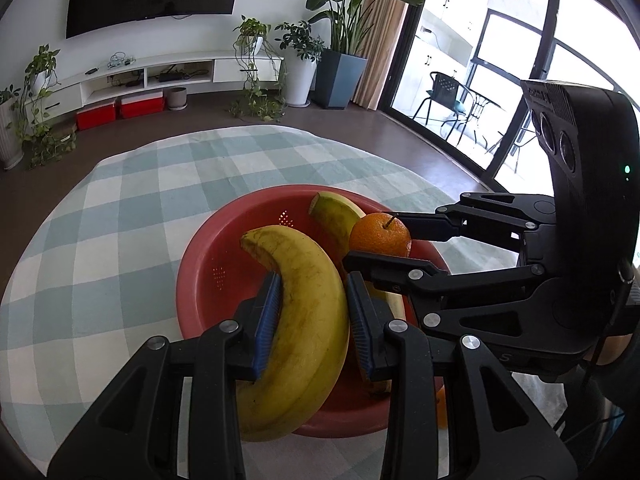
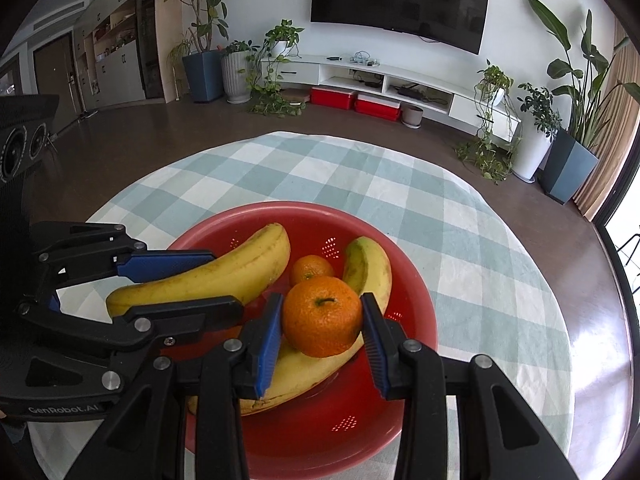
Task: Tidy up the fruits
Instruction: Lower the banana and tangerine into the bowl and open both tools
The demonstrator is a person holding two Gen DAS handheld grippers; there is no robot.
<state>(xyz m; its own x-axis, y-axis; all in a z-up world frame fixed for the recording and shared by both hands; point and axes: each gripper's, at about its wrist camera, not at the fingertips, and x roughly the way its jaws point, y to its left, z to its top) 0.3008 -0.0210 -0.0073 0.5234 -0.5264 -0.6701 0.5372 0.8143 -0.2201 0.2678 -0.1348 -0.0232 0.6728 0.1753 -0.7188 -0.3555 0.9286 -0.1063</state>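
A red colander bowl [image 1: 200, 264] [image 2: 416, 320] sits on the checked tablecloth. My left gripper [image 1: 314, 320] is shut on a yellow banana [image 1: 304, 320] and holds it over the bowl's near side; this gripper [image 2: 172, 280] and banana [image 2: 224, 276] also show in the right wrist view. My right gripper [image 2: 322, 322] is shut on an orange tangerine [image 2: 322, 320] above the bowl; this gripper [image 1: 380, 240] and tangerine [image 1: 378, 236] also show in the left wrist view. A second banana [image 1: 336, 216] [image 2: 372, 268] and a smaller tangerine [image 2: 310, 268] lie in the bowl.
The round table has a green-white checked cloth [image 1: 120, 216] [image 2: 480, 248]. Another orange fruit [image 1: 442, 408] peeks out beside the bowl's right rim. Brown floor, a TV cabinet and potted plants lie beyond the table.
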